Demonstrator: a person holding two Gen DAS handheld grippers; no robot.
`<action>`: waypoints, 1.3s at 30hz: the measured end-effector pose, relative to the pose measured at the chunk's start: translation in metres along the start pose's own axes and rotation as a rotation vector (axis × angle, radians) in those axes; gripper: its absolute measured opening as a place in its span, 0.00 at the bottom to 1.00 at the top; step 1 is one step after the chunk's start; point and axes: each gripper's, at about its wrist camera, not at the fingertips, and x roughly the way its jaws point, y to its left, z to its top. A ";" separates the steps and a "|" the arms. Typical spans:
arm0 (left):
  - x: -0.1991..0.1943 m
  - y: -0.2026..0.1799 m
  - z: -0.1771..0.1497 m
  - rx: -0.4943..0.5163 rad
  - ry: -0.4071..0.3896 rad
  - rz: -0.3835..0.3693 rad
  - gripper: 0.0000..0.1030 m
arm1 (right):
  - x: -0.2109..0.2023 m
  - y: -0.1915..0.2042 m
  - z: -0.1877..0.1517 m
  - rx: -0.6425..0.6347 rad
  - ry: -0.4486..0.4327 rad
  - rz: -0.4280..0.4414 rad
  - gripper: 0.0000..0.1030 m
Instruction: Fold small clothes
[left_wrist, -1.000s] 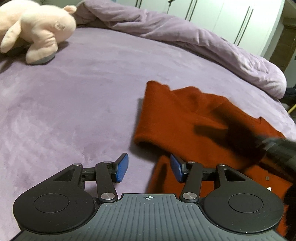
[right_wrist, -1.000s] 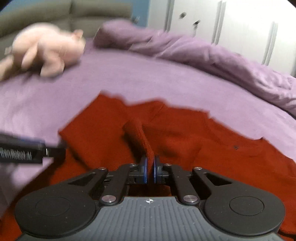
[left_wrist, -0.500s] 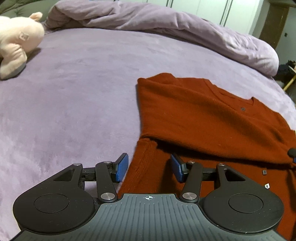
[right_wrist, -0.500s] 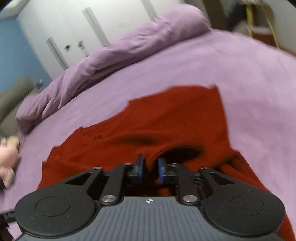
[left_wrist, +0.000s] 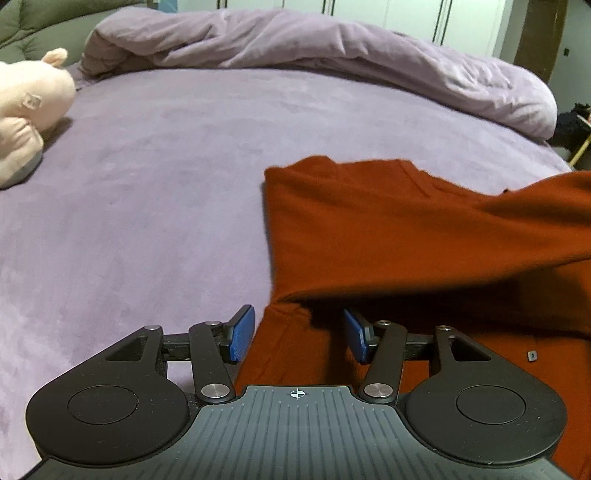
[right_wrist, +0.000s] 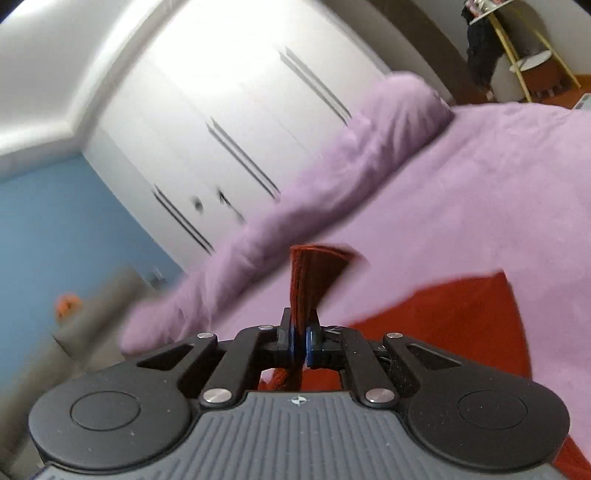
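**Red knit sweater part-folded on purple bedspread**

Rust-red knit sweater (left_wrist: 406, 236) lies on the purple velvety bedspread (left_wrist: 147, 192). Right gripper (right_wrist: 300, 341) is clamped on a lifted sweater edge. Left gripper (left_wrist: 300, 334) hovers half-spread over the sweater's near corner, pads clear of cloth.

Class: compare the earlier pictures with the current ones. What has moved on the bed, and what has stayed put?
The right tongs, shut on the rust-red sweater's cuff, have rolled and swung the sleeve out across the sweater, after briefly loosening. The left tongs drifted along the sweater's left edge, staying open and empty. The plush pig and duvet lie unmoved.
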 end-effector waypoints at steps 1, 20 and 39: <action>0.002 0.000 -0.001 0.002 0.006 0.003 0.55 | -0.001 -0.003 -0.002 -0.034 0.001 -0.039 0.05; -0.006 -0.007 0.018 -0.011 -0.020 -0.025 0.60 | 0.010 -0.031 0.003 -0.198 0.180 -0.363 0.62; 0.014 -0.028 0.017 0.075 0.005 -0.008 0.63 | 0.038 -0.004 -0.011 -0.599 0.180 -0.546 0.03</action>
